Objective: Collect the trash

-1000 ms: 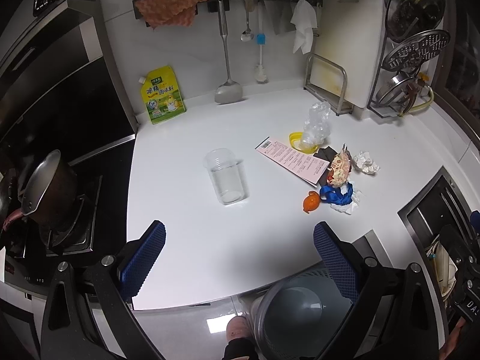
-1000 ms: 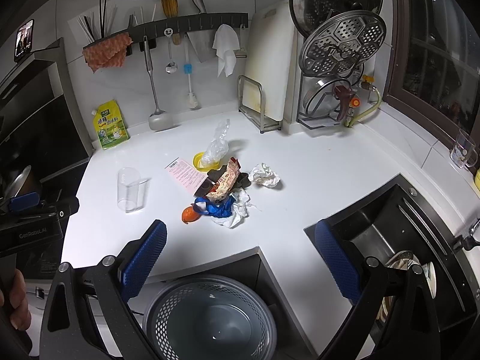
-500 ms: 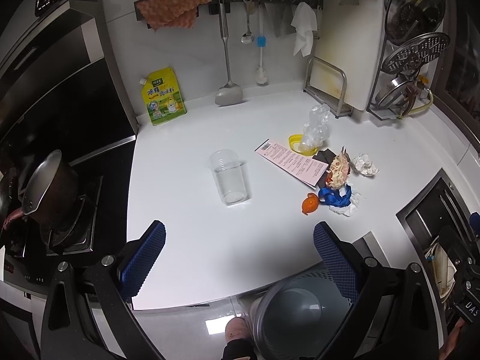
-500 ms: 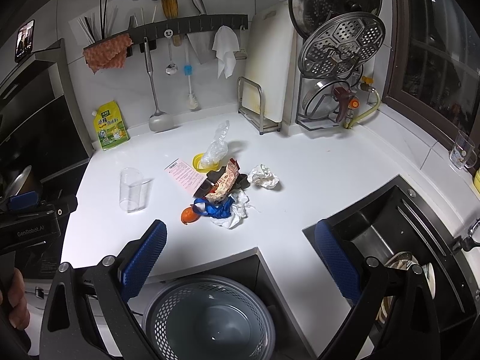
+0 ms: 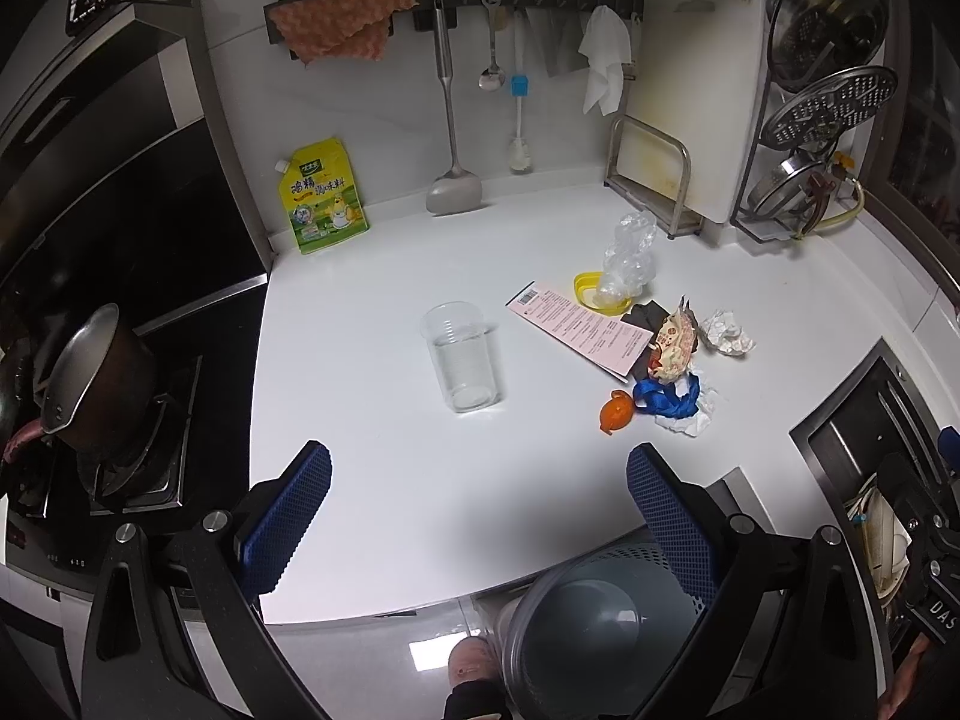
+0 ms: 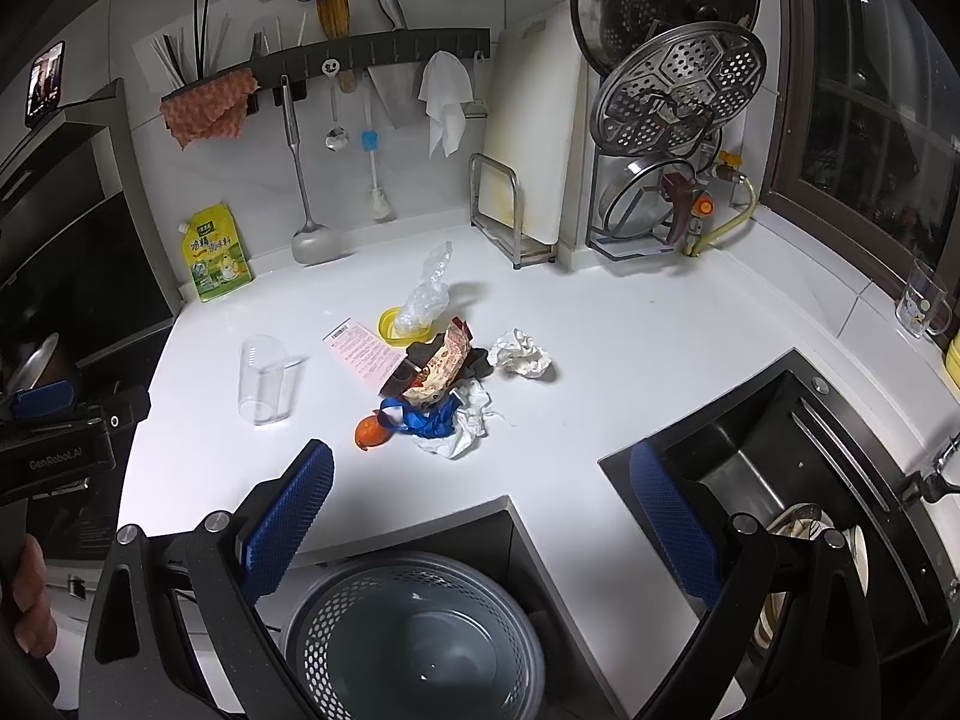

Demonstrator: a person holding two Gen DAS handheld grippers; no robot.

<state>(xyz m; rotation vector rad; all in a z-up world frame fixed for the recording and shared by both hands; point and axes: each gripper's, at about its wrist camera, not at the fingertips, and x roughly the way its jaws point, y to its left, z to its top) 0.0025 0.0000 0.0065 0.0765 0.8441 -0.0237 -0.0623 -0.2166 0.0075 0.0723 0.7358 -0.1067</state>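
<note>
A home kitchen: a white bench (image 6: 600, 324) with a sunken sink (image 6: 780, 456), a stove with a pot (image 5: 90, 384), a wall rail (image 6: 372, 51) hung with utensils, and a rack of pan lids (image 6: 672, 90) in the far corner.

Trash pile (image 6: 447, 387) loose on counter, bin (image 6: 414, 636) empty.

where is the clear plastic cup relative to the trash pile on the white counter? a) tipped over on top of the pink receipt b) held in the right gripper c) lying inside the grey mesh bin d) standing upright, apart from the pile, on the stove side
d: the clear plastic cup stands upright on the white counter, clear of the trash pile, toward the stove; both grippers are open and empty.
</note>
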